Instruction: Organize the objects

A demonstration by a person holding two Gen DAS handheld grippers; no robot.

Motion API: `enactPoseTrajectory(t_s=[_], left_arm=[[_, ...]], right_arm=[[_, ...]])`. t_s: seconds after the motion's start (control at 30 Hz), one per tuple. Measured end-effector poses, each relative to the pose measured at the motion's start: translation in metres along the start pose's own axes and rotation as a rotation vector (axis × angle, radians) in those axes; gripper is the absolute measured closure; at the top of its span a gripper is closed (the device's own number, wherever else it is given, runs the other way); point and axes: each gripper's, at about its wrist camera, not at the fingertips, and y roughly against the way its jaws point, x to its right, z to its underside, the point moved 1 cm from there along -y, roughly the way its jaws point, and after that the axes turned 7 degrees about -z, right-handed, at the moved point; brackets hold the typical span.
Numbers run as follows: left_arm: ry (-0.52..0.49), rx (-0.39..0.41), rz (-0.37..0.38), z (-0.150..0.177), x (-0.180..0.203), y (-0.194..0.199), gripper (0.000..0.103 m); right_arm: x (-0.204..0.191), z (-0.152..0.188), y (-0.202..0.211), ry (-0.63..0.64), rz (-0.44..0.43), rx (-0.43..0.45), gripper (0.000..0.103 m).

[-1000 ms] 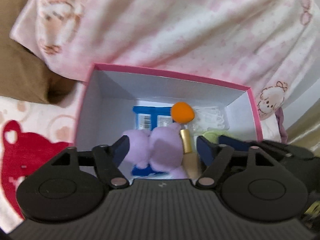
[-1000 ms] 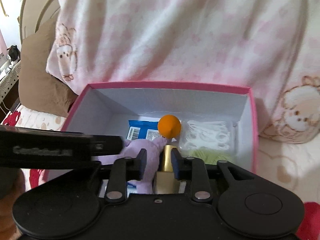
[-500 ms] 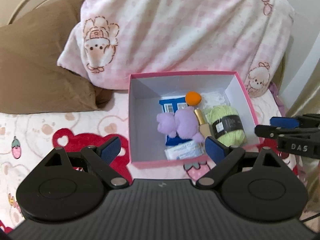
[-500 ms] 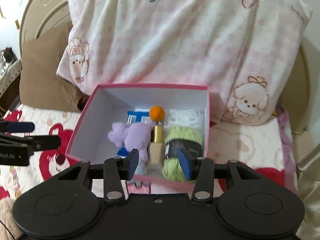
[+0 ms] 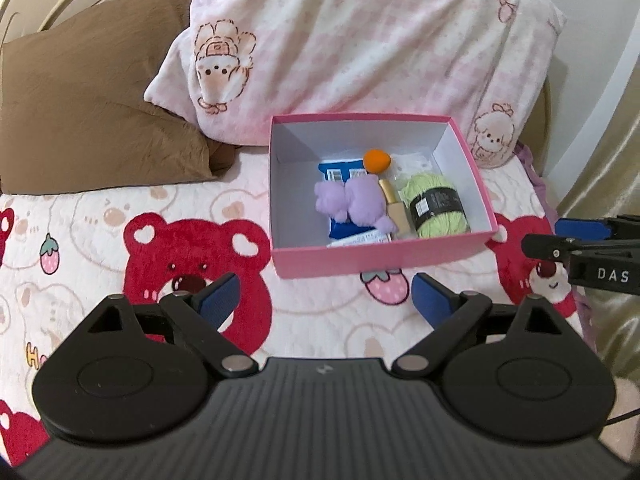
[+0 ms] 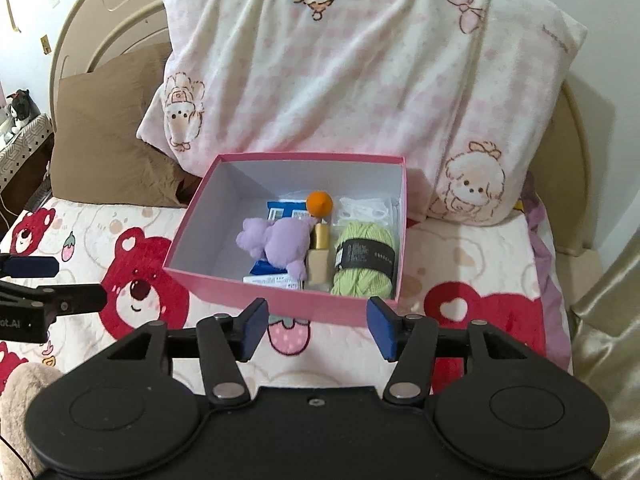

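A pink box [image 5: 372, 258] [image 6: 276, 300] sits on the bed in front of the pillows. Inside lie a purple plush toy [image 5: 352, 202] [image 6: 276, 242], an orange makeup sponge [image 5: 377, 160] [image 6: 319, 204], a gold-capped bottle [image 5: 394, 210] [image 6: 319, 258], a green yarn ball [image 5: 438, 208] [image 6: 364, 260], a blue packet [image 5: 334, 170] [image 6: 280, 210] and a clear bag of white floss picks [image 6: 364, 210]. My left gripper [image 5: 324, 300] is open and empty, held back from the box's near side. My right gripper [image 6: 316, 328] is open and empty, also in front of the box.
The bedsheet [image 5: 120, 220] has red bear prints. A pink checked pillow [image 5: 360, 40] and a brown pillow [image 5: 80, 100] lie behind the box. A headboard [image 6: 100, 20] rises at the back. A gold curtain [image 6: 608, 340] hangs at the right.
Both grippers have pulled back out of the box and opened wider. The right gripper let go of the gold-capped bottle, which now lies in the box.
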Motion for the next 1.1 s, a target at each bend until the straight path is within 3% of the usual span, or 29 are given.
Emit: enactPoseTrajectory(t_s=[0.33,0.47,0.63,0.93,1.1], left_arm=[[-0.013,-0.001,-0.009,0.023,0.001,0.012,0.010],[0.004,-0.011,0.016,0.031,-0.001,0.013,0.009],[0.009,-0.026,0.028,0.040,0.001,0.011,0.003],[0.028,-0.096,0.018,0.050,0.005,0.004,0.003],[0.034,-0.065,-0.009,0.054,0.002,0.010,0.003]], right_arm=[[-0.011,0.025,0.016,0.019,0.030,-0.022,0.031],[-0.012,0.033,0.018,0.011,0.056,-0.021,0.013],[-0.012,0.042,0.018,-0.011,0.060,-0.022,0.011],[-0.018,0.052,0.015,-0.020,0.091,-0.049,0.010],[-0.020,0.057,0.014,-0.039,0.088,-0.069,0.010]])
